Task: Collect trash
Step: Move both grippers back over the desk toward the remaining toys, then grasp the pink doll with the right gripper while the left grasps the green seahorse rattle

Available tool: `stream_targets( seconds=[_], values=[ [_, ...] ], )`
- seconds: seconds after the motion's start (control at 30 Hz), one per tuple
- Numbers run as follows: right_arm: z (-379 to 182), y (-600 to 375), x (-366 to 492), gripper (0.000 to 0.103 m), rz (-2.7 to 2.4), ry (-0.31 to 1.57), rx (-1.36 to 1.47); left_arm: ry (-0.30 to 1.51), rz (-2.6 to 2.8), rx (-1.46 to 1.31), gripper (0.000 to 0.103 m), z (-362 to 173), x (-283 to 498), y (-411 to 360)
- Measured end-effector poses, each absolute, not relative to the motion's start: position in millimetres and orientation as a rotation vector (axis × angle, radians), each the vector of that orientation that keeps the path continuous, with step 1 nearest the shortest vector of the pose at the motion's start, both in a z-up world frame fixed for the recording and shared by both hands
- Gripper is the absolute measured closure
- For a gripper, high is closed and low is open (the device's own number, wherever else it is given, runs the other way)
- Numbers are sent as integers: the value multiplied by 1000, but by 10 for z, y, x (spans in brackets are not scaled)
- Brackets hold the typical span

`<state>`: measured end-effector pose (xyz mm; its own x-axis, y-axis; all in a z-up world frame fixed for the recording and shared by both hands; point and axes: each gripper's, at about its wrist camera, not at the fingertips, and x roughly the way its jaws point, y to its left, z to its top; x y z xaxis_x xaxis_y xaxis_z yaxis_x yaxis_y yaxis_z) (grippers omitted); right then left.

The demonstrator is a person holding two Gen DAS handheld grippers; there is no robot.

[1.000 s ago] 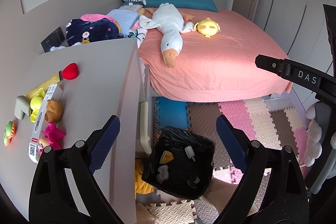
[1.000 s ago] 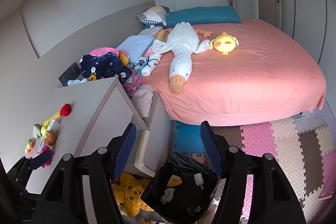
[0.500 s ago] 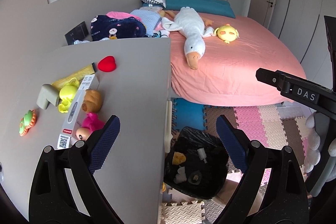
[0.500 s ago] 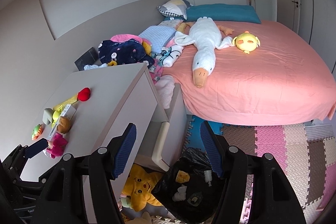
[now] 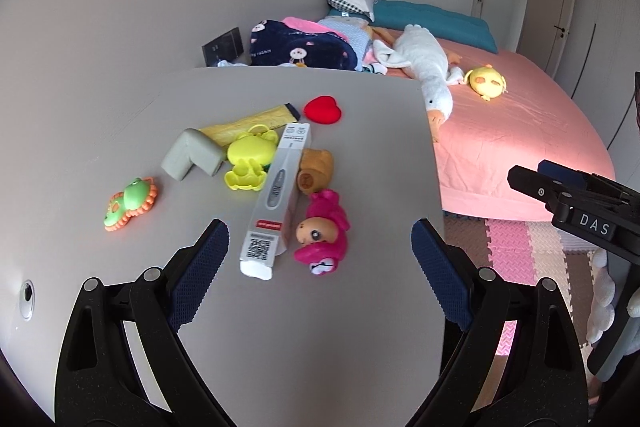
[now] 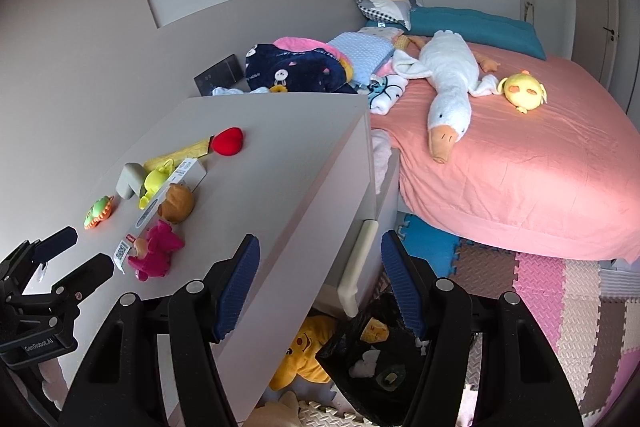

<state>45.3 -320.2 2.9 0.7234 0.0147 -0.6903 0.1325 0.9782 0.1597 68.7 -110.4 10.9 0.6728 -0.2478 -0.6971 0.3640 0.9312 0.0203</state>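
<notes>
A long white carton [image 5: 276, 203] with a QR code lies on the grey dresser top [image 5: 320, 327] among toys; it also shows in the right wrist view [image 6: 144, 217]. A yellow wrapper [image 5: 248, 123] lies behind it. My left gripper [image 5: 320, 267] is open and empty just in front of the carton. My right gripper [image 6: 320, 283] is open and empty beside the dresser's edge, above a black trash bag [image 6: 372, 367] on the floor that holds scraps.
Toys on the dresser: pink doll [image 5: 320, 239], brown bear [image 5: 316, 171], yellow frog [image 5: 250, 163], green-orange toy [image 5: 128, 203], red heart [image 5: 322, 109], grey corner piece [image 5: 192, 159]. A pink bed [image 6: 520, 155] with plush toys lies right. A yellow plush [image 6: 308, 359] lies on foam floor mats.
My left gripper has swung left from above the trash bag to over the dresser top, facing the carton. My right gripper has shifted a little left and nearer the dresser.
</notes>
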Motion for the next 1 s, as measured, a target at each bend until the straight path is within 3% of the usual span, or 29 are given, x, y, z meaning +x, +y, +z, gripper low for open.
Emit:
stream_targets(
  seconds=[1.0],
  values=[
    [-252, -1837, 912, 39, 162, 811, 160, 819, -165, 63, 13, -175, 1190, 233]
  ],
)
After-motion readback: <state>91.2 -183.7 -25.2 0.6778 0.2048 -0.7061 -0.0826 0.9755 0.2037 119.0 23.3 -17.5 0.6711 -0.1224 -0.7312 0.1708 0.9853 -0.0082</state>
